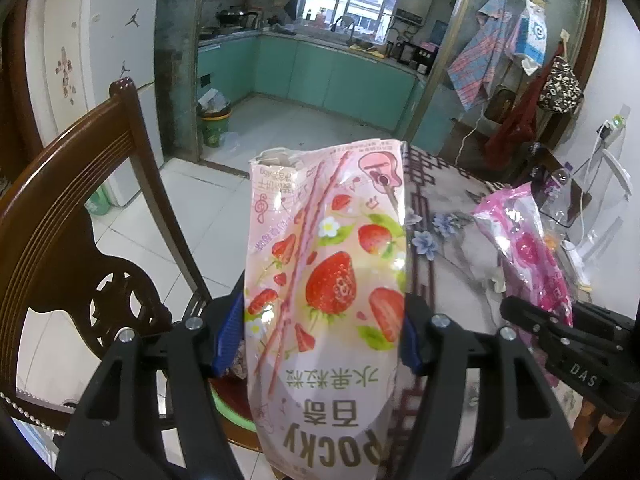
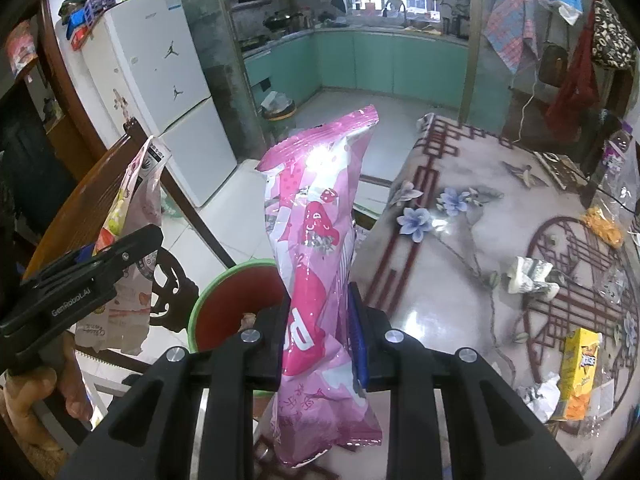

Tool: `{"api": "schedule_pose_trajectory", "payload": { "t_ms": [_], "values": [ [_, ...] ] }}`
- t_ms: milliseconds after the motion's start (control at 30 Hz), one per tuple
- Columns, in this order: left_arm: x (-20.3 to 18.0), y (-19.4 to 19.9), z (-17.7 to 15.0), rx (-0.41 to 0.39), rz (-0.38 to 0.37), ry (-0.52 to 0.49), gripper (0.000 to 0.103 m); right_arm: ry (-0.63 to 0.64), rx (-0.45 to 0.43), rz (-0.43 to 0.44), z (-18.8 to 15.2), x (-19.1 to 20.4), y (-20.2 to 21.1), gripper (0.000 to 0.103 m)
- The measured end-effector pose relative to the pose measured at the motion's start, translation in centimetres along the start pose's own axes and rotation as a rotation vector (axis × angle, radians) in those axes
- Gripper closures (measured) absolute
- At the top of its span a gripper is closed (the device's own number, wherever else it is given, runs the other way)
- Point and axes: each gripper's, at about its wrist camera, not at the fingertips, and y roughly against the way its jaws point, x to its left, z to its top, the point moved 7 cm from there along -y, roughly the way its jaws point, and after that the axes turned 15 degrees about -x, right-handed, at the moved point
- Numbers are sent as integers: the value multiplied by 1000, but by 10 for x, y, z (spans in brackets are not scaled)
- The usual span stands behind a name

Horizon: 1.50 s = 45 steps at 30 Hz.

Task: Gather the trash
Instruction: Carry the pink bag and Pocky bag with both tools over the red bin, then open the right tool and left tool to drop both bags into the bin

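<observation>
My left gripper (image 1: 324, 328) is shut on a pale pink strawberry Pocky box (image 1: 324, 264), which stands upright between the blue pads with its torn end up. My right gripper (image 2: 320, 320) is shut on a shiny pink snack wrapper (image 2: 316, 232), also held upright. Each shows in the other's view: the right gripper (image 1: 532, 316) with its wrapper (image 1: 524, 248) at the right, the left gripper (image 2: 120, 256) with the box (image 2: 132, 208) at the left. A red bin with a green rim (image 2: 236, 296) sits low beside the table edge, under both held items.
The table's flowered cover (image 2: 460, 272) carries a yellow carton (image 2: 578, 372), crumpled paper (image 2: 528, 276), a tissue (image 2: 540, 396) and an orange wrapper (image 2: 604, 228). A carved wooden chair (image 1: 80, 208) stands at the left. A white fridge (image 2: 160, 92) and tiled floor lie beyond.
</observation>
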Motion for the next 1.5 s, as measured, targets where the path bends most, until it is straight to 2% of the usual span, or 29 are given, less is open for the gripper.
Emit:
{"api": "schedule_pose_trajectory", "payload": {
  "t_ms": [733,833,867,900,933,1000,1233,1500],
  "values": [
    [38,-40,-15,91,67,23,43,12,168,116,-30,47,-79,79],
    [41,-45,-17,99,71,28,42,19,180,145,-32,54,-84,74],
    [41,-46,-17,101,74,30,40,18,183,170,-33,57,-85,54],
    [41,-46,-17,100,78,33,28,17,176,173,-32,57,-86,31],
    [42,-46,-15,91,83,35,18,18,150,161,-30,57,-84,27],
    [41,-43,-12,68,77,45,18,27,101,160,-22,58,-79,29],
    [39,-35,-7,47,79,47,18,31,82,142,-16,48,-64,28],
    [17,-15,-9,26,60,32,18,-16,40,88,-16,11,-32,25]
  ]
}}
